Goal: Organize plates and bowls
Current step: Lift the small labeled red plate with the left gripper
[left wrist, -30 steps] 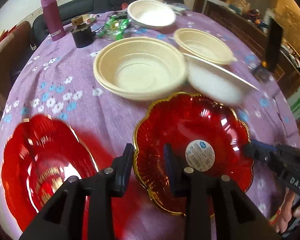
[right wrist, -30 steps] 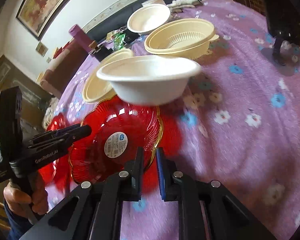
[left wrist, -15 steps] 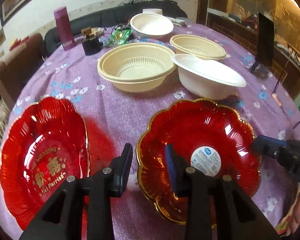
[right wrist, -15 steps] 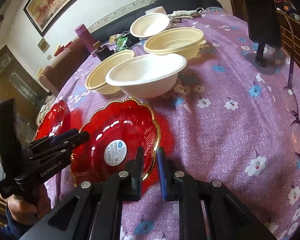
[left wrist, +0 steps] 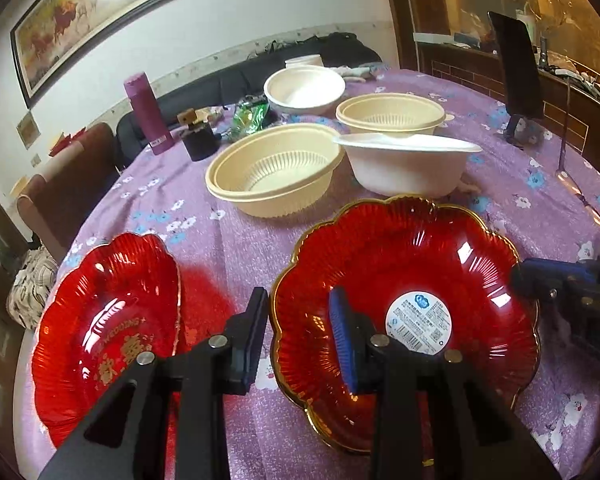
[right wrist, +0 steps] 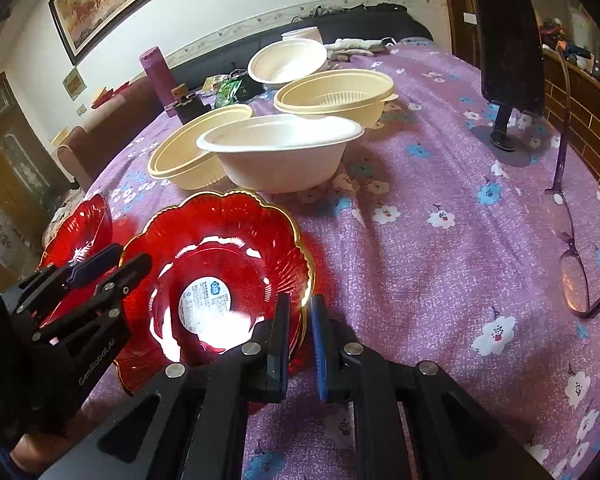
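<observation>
A red gold-rimmed plate with a round sticker (left wrist: 404, 280) (right wrist: 220, 256) lies near the table's front edge. My left gripper (left wrist: 300, 336) straddles its left rim with the jaws apart, one finger outside, one inside. My right gripper (right wrist: 300, 332) is shut on its right rim. A second red plate with gold lettering (left wrist: 104, 320) (right wrist: 80, 232) lies to the left. A white bowl (left wrist: 408, 164) (right wrist: 284, 152) stands just behind the stickered plate. Two cream ribbed bowls (left wrist: 276, 176) (left wrist: 388, 116) and another white bowl (left wrist: 304, 90) stand farther back.
A purple flask (left wrist: 146, 114), a small dark jar (left wrist: 198, 142) and a green wrapper (left wrist: 250, 114) stand at the back left. A phone on a stand (right wrist: 508, 52) and eyeglasses (right wrist: 572, 248) lie on the right of the purple flowered tablecloth (right wrist: 420, 248).
The white bowl that was tilted and blurred above the table now stands still on the cloth. Both cameras have lowered and drawn back slightly; the grippers keep their places on the stickered plate's rim.
</observation>
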Tool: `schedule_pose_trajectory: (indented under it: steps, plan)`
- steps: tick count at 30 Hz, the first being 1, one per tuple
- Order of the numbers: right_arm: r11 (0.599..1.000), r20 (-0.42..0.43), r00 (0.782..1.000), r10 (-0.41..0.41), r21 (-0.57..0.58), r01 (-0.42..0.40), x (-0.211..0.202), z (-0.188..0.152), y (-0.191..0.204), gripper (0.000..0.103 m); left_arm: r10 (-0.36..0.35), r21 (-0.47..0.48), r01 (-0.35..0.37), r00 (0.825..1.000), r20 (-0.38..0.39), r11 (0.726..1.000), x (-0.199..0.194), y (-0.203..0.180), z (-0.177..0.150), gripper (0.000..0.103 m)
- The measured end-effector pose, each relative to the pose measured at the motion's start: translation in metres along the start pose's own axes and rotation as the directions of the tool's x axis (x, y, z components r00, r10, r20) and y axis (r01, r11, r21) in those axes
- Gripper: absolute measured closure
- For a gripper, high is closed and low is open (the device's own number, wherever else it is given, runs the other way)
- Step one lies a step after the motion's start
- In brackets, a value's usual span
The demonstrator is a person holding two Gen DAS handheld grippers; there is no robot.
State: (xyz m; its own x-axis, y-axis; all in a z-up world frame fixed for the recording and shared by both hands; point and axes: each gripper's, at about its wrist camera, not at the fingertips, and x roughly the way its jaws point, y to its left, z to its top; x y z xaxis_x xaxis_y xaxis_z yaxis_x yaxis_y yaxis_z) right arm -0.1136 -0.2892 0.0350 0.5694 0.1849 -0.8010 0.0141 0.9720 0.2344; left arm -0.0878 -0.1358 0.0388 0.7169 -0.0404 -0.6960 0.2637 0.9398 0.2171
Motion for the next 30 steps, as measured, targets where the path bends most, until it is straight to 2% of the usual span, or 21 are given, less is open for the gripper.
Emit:
schedule_pose_trajectory:
  steps: [30]
  plan:
    - [1.0, 0.052, 0.999, -0.012, -0.022, 0.013, -0.02, 0.003, 0.018, 0.092, 0.028, -0.016, -0.026, 0.997, 0.075, 1.0, -0.022, 0.009, 0.0, 0.072]
